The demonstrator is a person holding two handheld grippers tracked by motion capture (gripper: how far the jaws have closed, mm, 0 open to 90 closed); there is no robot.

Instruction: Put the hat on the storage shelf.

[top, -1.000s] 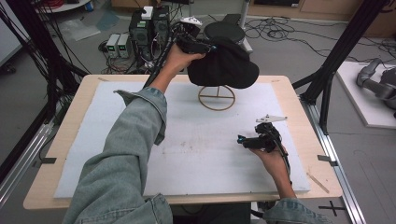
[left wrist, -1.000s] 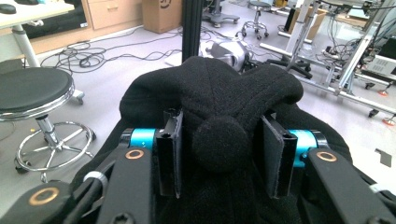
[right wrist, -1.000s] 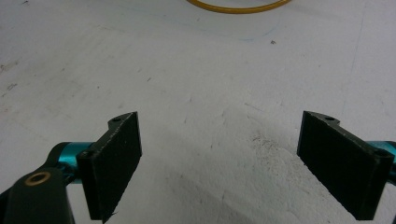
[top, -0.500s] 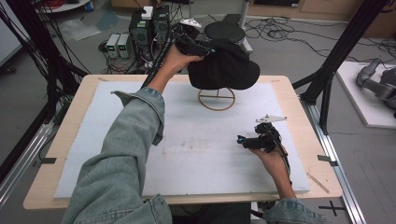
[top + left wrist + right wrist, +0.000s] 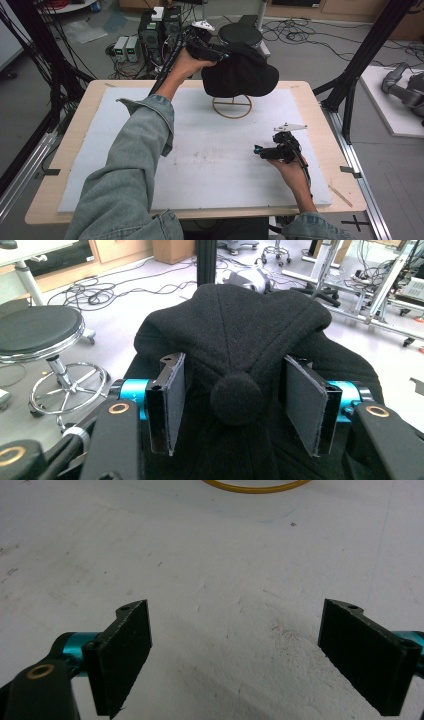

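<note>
Black cap (image 5: 241,75) atop wire stand (image 5: 232,106)

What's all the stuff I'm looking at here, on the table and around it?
Black fabric cap with a top button: one, on the stand at the table's far side.
Gold wire stand with a ring base: one, under the cap.
White foam mat: one, covering the tabletop.
Light wooden table: one.
Black round stool: one, on the floor beyond the table.
Left gripper: black jaws just opened, pads either side of the cap's button, not pressing.
Right gripper: black jaws wide open over the bare mat.
Denim sleeve: left arm.
</note>
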